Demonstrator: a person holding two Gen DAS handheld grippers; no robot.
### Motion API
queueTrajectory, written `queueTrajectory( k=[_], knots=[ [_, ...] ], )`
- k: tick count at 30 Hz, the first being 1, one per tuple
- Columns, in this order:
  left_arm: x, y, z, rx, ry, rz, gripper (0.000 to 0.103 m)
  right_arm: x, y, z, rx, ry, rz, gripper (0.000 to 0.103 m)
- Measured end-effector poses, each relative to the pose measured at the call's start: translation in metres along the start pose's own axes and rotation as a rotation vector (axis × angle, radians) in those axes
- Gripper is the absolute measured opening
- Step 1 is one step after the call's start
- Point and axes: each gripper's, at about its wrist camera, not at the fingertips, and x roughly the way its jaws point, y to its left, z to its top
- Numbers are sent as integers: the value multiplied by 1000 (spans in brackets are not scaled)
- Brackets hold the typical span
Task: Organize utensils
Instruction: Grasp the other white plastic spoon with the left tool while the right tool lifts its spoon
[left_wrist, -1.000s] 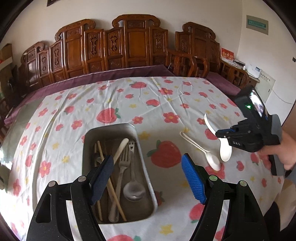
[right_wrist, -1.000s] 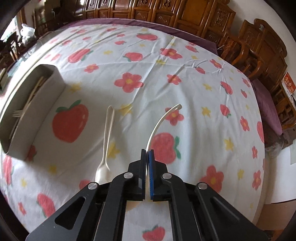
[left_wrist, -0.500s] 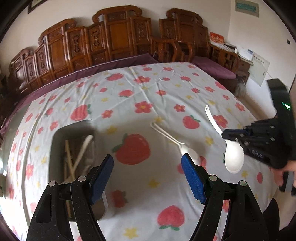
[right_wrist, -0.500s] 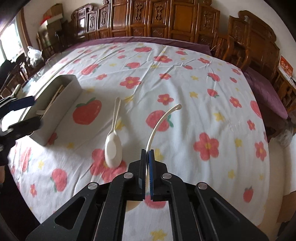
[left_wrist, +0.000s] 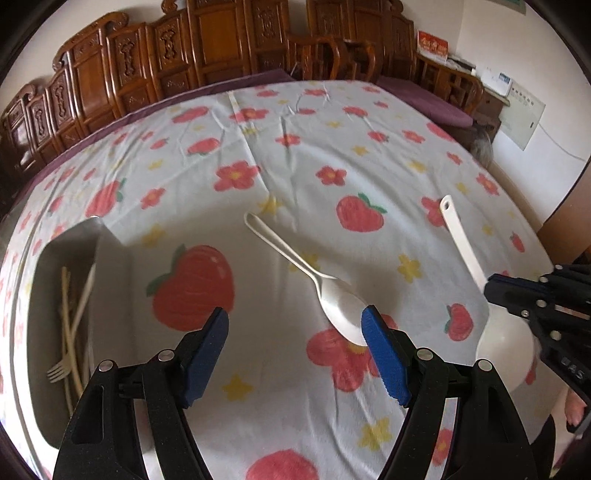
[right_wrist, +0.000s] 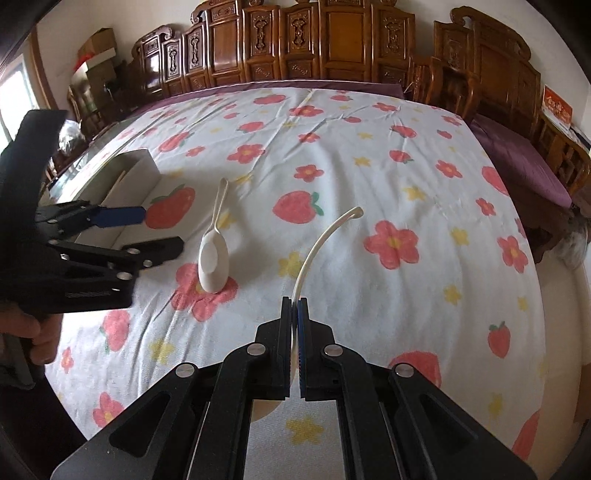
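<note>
Carved wooden chairs (left_wrist: 207, 62) along the top of both frames, flowered strawberry tablecloth (left_wrist: 295, 147) filling the middle. At the left edge of the left wrist view, metal tray (left_wrist: 79, 243) holding chopsticks (left_wrist: 68, 314) and a fork (left_wrist: 59, 371); lower centre, left gripper (left_wrist: 295, 332) with blue pads spread wide, hovering just over the bowl of a white spoon (left_wrist: 295, 258) lying on the cloth. At the right edge of that view and bottom centre of the right wrist view, right gripper (right_wrist: 294, 306) pressed together, pinching a white ladle-like spoon (right_wrist: 325, 236) by its handle, handle tip pointing up the frame.
</note>
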Motion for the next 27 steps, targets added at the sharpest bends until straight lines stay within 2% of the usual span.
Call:
queueTrajectory(
  k=[2, 4, 11, 16, 21, 27],
  knots=[
    [6, -2, 2, -9, 10, -7, 70, 0, -2, -1, 6, -2, 1, 3],
    [13, -2, 5, -32, 25, -22, 59, 0, -5, -1, 11, -3, 1, 3],
    [31, -3, 13, -91, 57, -59, 58, -1, -11, -1, 26, -10, 4, 3],
    [40, -8, 16, -105, 73, -85, 45, -1, -10, -1, 21, -8, 6, 4],
    [42, -13, 18, -103, 69, -60, 31, -2, -10, -2, 22, -14, 12, 4],
    [37, -13, 15, -78, 65, -57, 22, -4, -9, -1, 23, -18, 18, 4]
  ],
)
